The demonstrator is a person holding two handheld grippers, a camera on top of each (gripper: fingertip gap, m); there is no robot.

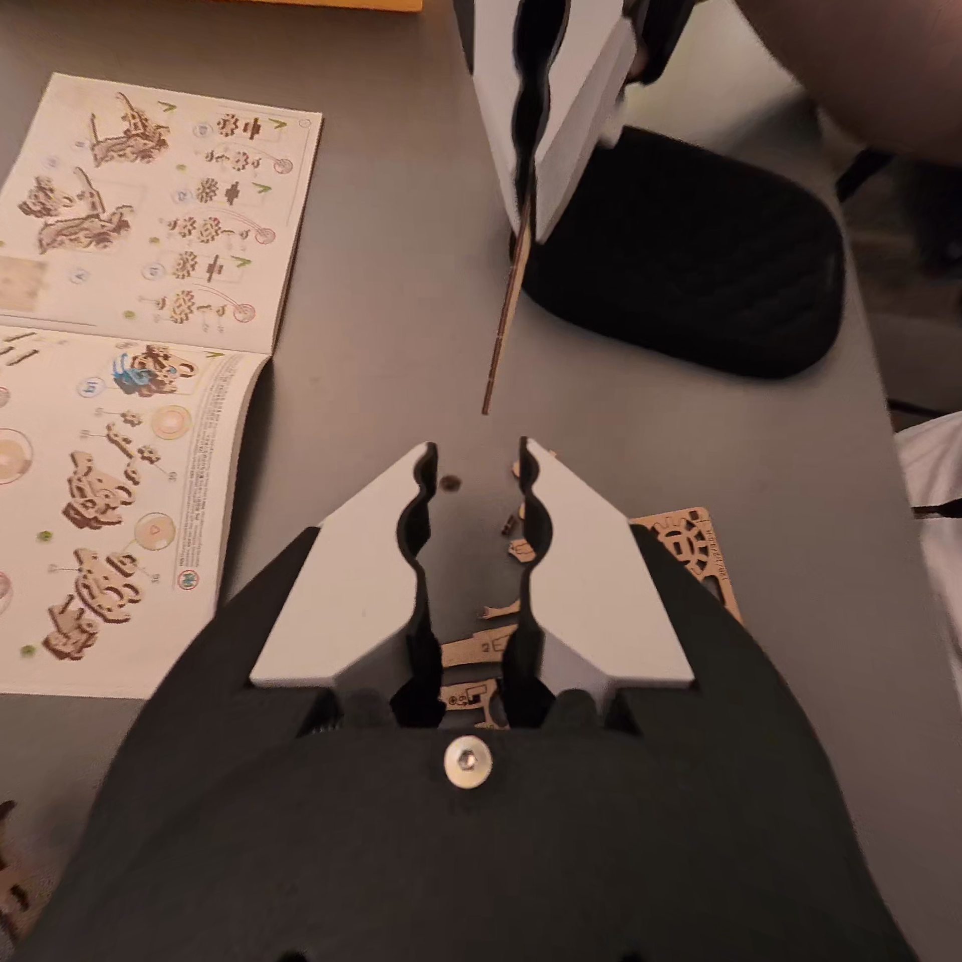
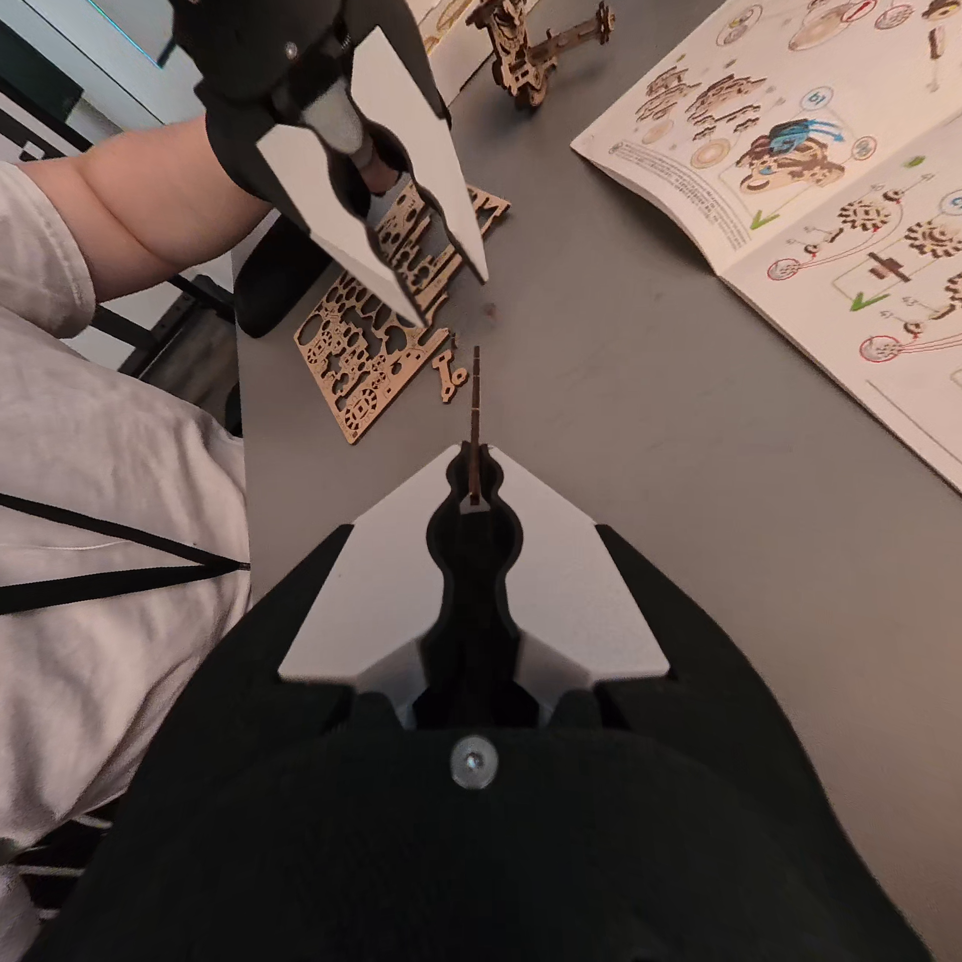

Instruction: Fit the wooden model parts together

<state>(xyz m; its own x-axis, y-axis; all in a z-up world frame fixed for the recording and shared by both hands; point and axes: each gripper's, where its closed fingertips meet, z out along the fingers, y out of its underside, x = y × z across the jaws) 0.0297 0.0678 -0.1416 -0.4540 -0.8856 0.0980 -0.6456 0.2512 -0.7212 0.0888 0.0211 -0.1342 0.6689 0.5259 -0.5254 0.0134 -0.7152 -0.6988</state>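
Between the right claw's [image 2: 475,448] closed tips a thin wooden strip [image 2: 476,395] is pinched edge-on, its free end pointing toward the left claw [image 1: 476,442], which hangs part-open and empty just short of that end. Beneath the left claw lie loose pieces [image 1: 481,648] and the punched sheet [image 1: 690,552] on the grey table [image 1: 395,260]; the half-built model [image 2: 526,57] stands well apart, beyond the open booklet [image 1: 156,218]. To do this well, I judge the left claw should take the strip's free end squarely, flat faces against the pads, before the right lets go. A skewed pinch could twist or snap such thin wood.
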